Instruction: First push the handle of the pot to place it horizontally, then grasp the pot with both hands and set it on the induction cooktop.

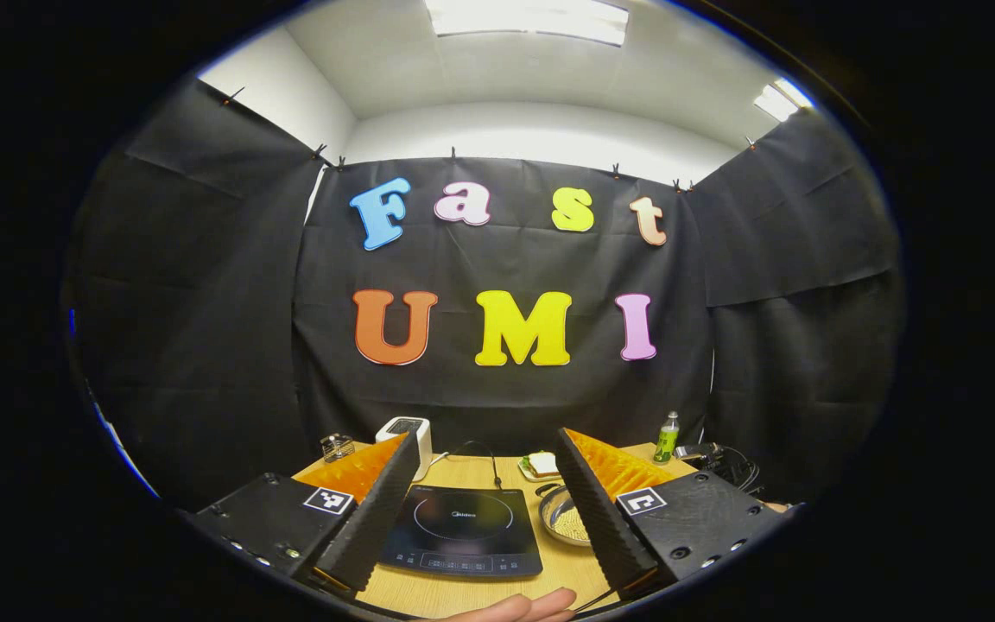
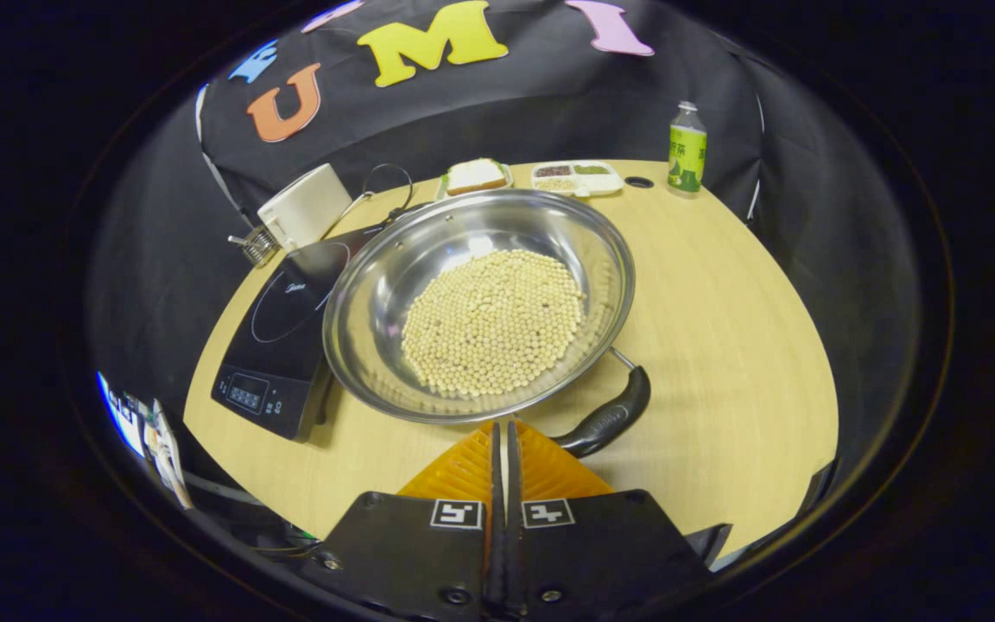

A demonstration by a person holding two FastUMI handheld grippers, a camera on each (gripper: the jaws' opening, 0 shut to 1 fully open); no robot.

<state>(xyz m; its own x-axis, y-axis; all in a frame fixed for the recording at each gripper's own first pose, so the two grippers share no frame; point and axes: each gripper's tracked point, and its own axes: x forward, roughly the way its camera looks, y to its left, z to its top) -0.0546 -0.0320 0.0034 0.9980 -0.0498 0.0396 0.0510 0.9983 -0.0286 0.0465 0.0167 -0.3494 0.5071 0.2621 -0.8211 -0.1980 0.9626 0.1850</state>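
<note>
Still no grip on the pot, and a load of loose beans stood to spill.
From the left gripper view, the left gripper hung jaws wide apart above the induction cooktop; in the right gripper view, the right gripper was closed on nothing beside the handle, the pot on the table beside the cooktop, so a hard shove might have tipped the beans.

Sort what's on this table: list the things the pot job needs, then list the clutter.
Needed: pot of beans with its handle; induction cooktop; left gripper, open; right gripper, shut.

Clutter: green bottle, sandwich plate, divided tray, white box, table.
</note>
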